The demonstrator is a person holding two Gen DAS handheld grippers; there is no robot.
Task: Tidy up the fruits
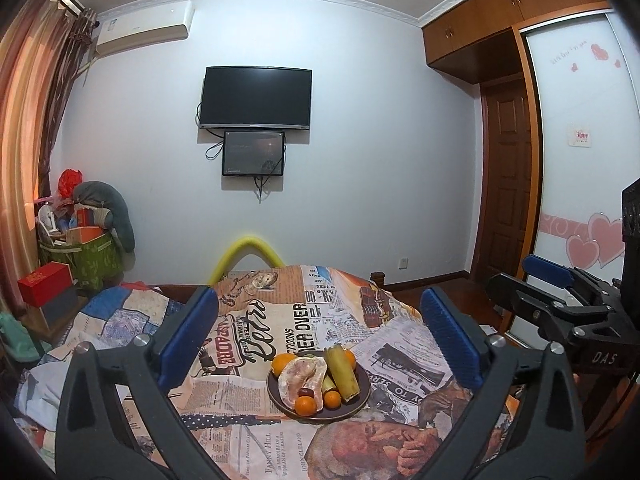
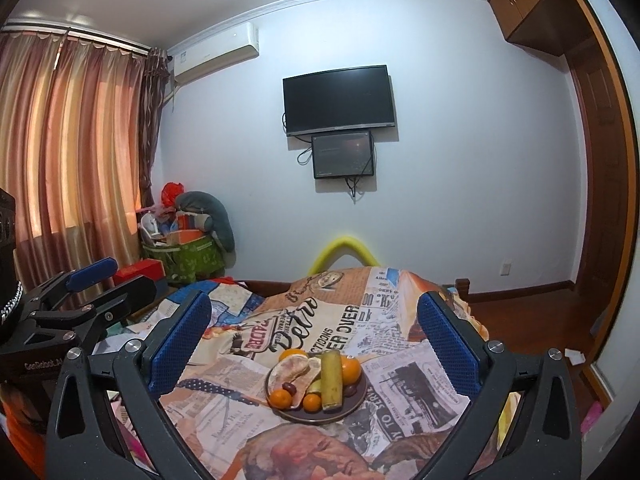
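Both tools hover level above the bed, side by side and aimed at the far wall. The left tool [image 1: 320, 340] has its blue-padded jaws spread wide with nothing between them, and the right tool [image 2: 314, 338] is spread the same way, also empty. Ahead of both, a dark plate [image 1: 362, 402] rests on the newspaper-print bedspread [image 1: 256, 360], holding a peeled pomelo [image 1: 302, 378], several oranges [image 1: 306, 405], a length of yellow-green sugarcane [image 1: 342, 372] lying across the pile, and a small dark fruit [image 1: 306, 392] I cannot identify. The left wrist view catches the right tool at its right edge, plus a wardrobe door with pink heart stickers [image 1: 596, 240]; the right wrist view shows the left tool at its left edge and wide pink curtains [image 2: 68, 140]. On the wall hang a television [image 1: 256, 97], a smaller screen [image 1: 254, 153] below it and an air conditioner [image 1: 144, 26].
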